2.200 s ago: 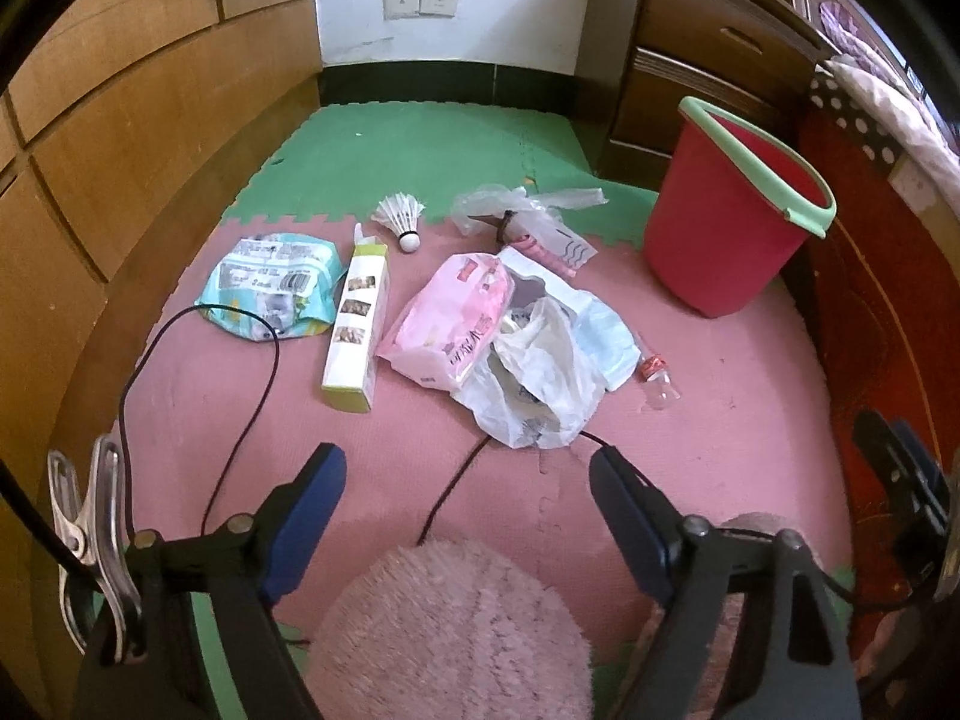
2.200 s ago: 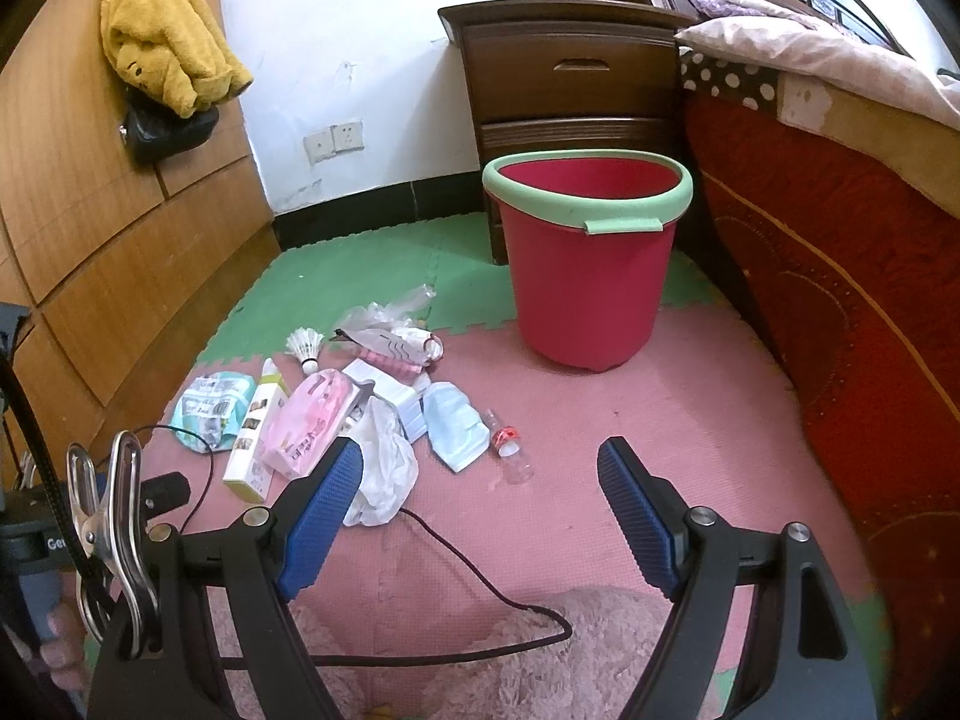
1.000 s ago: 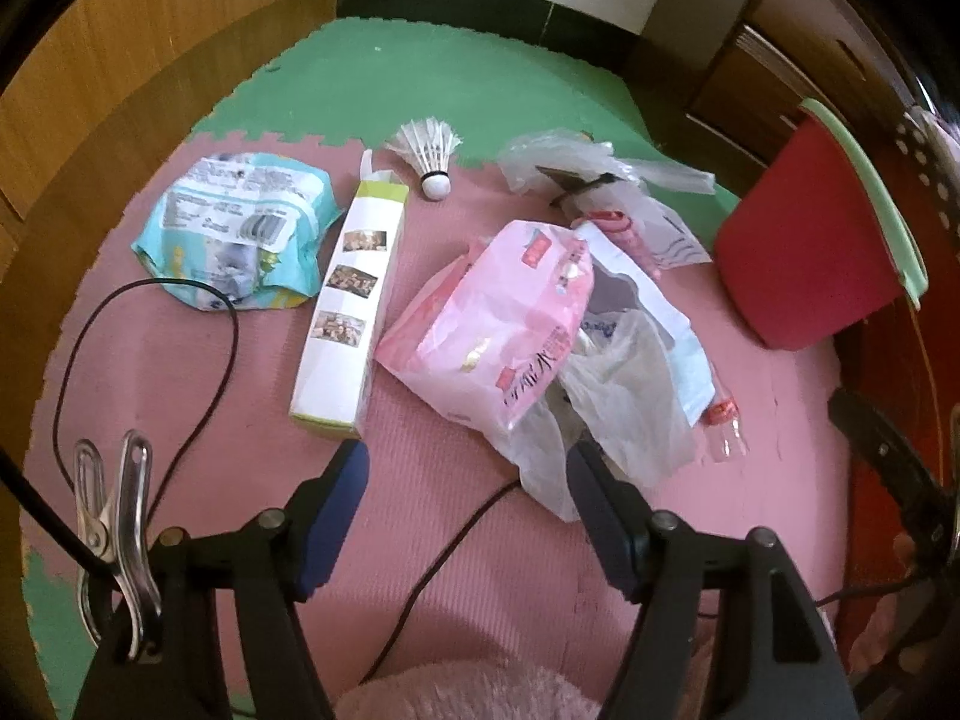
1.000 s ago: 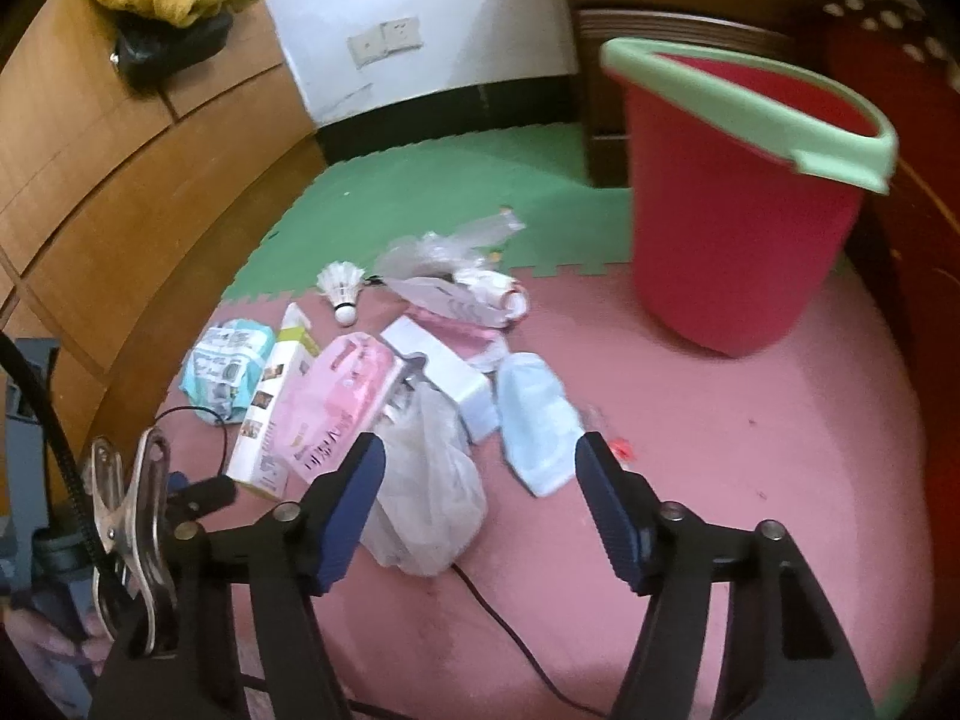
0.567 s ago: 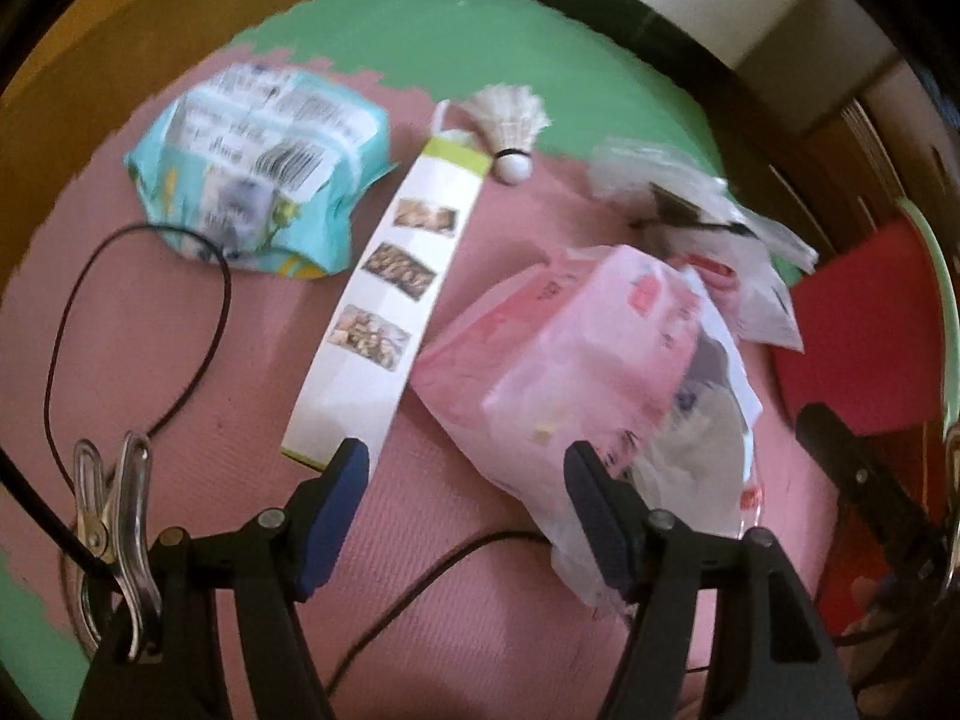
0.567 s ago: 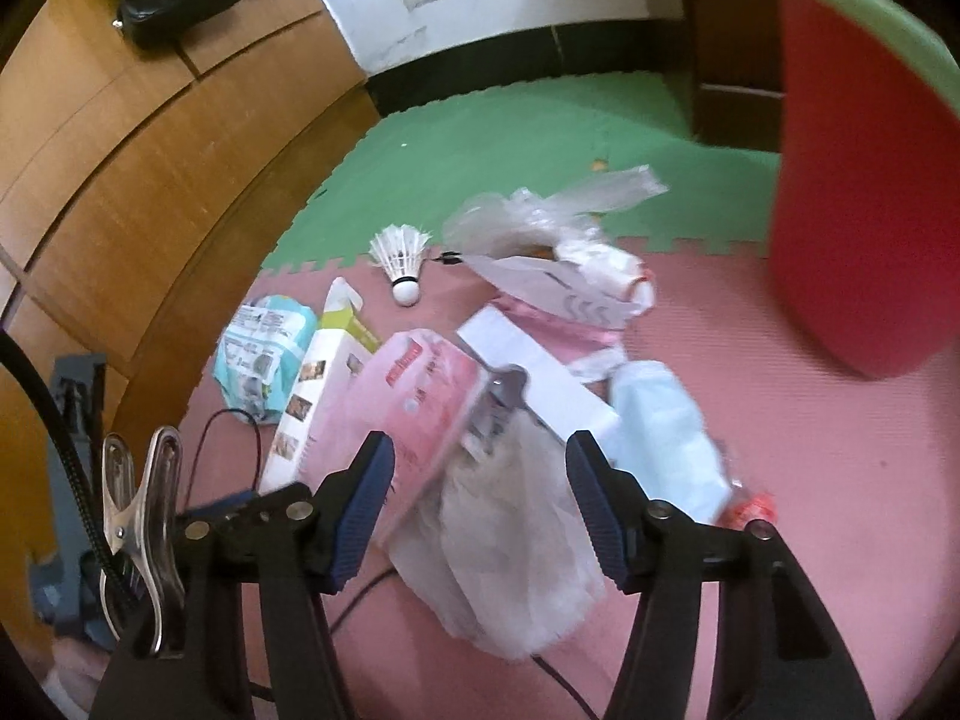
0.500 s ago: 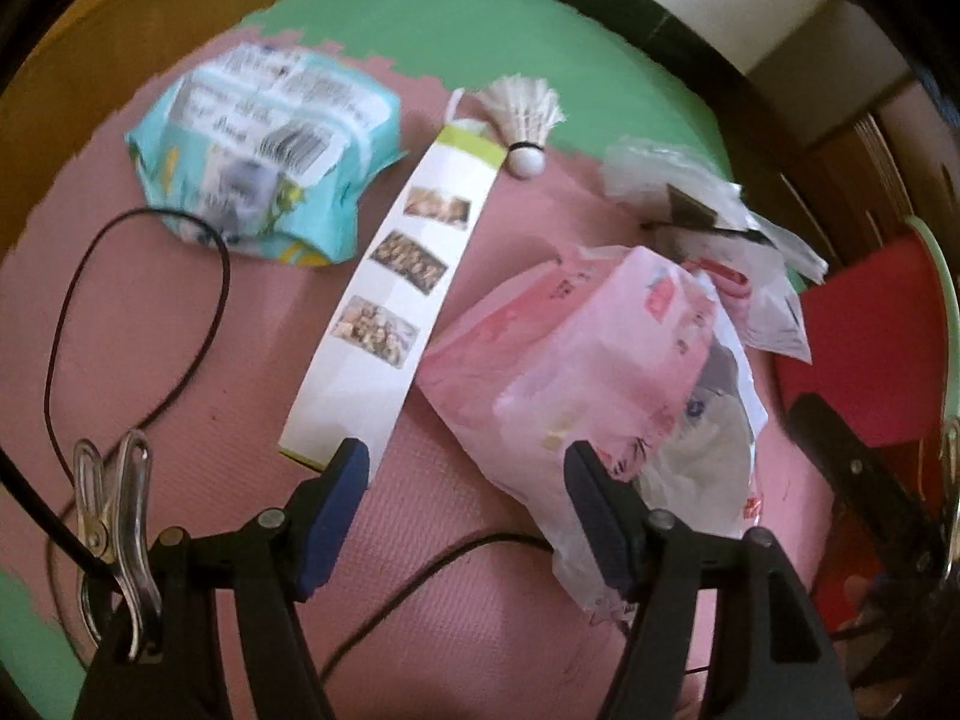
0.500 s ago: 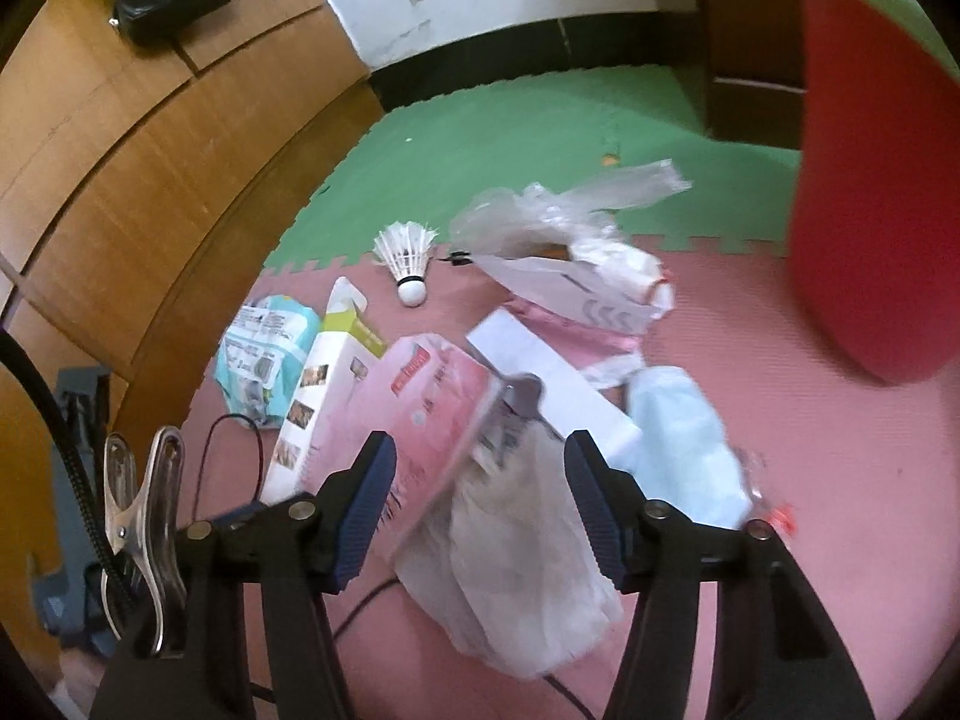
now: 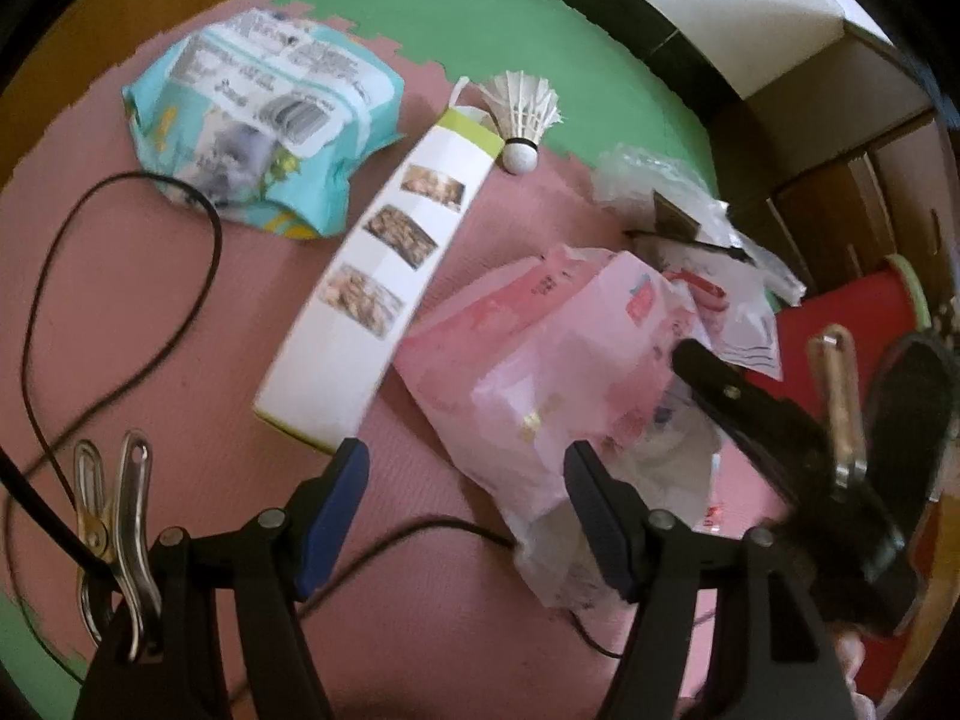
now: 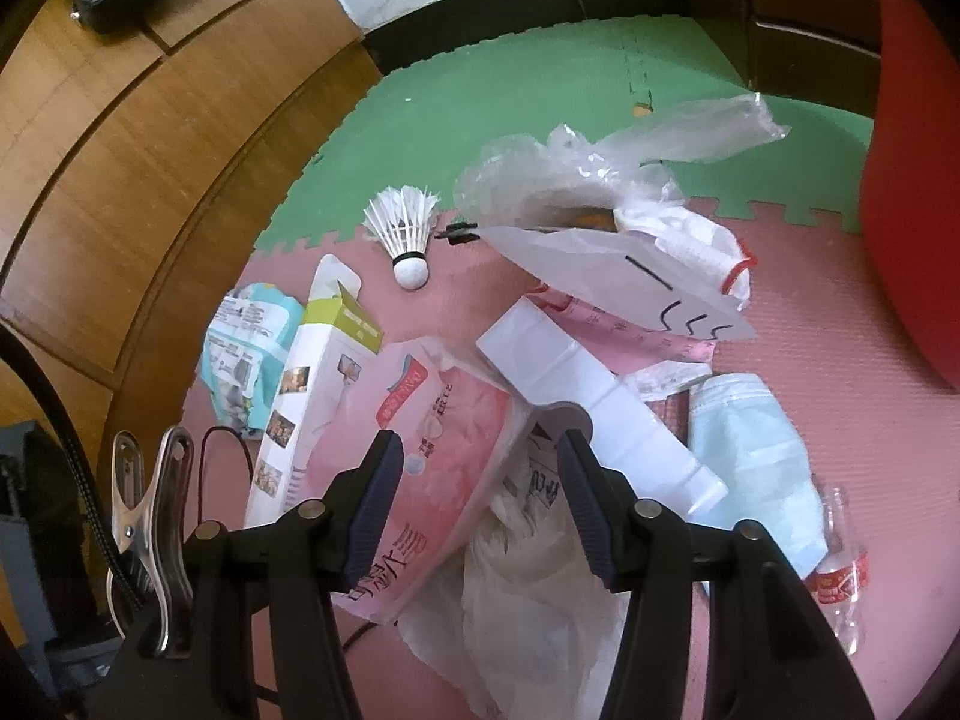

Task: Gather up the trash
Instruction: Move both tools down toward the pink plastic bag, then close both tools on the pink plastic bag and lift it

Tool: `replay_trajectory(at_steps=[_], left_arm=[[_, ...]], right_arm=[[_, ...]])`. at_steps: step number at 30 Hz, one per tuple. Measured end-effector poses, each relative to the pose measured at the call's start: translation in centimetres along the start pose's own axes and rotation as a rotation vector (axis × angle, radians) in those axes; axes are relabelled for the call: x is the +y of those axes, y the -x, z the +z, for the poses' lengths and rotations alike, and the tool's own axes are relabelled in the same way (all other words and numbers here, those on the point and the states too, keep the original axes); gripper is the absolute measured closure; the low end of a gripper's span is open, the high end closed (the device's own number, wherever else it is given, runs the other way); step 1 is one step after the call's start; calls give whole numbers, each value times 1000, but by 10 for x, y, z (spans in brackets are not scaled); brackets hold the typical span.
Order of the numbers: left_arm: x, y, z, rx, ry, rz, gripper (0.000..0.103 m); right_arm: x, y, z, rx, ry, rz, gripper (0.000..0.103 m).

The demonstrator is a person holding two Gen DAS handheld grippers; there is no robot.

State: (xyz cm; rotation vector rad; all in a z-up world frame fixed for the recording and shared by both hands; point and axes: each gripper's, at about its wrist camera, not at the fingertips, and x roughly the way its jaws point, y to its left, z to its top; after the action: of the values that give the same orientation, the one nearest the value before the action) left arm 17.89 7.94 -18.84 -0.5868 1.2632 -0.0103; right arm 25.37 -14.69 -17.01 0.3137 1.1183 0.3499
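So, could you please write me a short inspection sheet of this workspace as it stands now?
Surface: pink foam mat, green mat beyond.
Job's things: pink packet, white carton, teal packet, blue mask, small bottle, red bucket.
Clutter: shuttlecock.
Grippers: left gripper open; right gripper closing, jaws astride the pink packet, pads not yet pressing.
Cables: black cable across the mat.
Surroundings: wooden panelling.

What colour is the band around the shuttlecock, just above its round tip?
Black: a thin band on the white shuttlecock, between feathers and cork. The right wrist view shows it best.
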Motion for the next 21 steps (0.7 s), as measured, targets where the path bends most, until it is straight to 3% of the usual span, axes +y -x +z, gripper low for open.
replay_trajectory(at_steps=[8, 13, 17, 21], left_arm=[[-18, -19, -7, 49, 2, -59, 33], [-10, -35, 6, 40, 46, -21, 33], [-5, -46, 14, 67, 88, 28, 33], [-5, -64, 21, 134, 138, 81, 34]], right_arm=[[-1, -10, 13, -22, 27, -3, 47], [2, -15, 21, -27, 73, 12, 47], [5, -21, 22, 45, 78, 41, 66], [9, -26, 25, 82, 132, 27, 70]])
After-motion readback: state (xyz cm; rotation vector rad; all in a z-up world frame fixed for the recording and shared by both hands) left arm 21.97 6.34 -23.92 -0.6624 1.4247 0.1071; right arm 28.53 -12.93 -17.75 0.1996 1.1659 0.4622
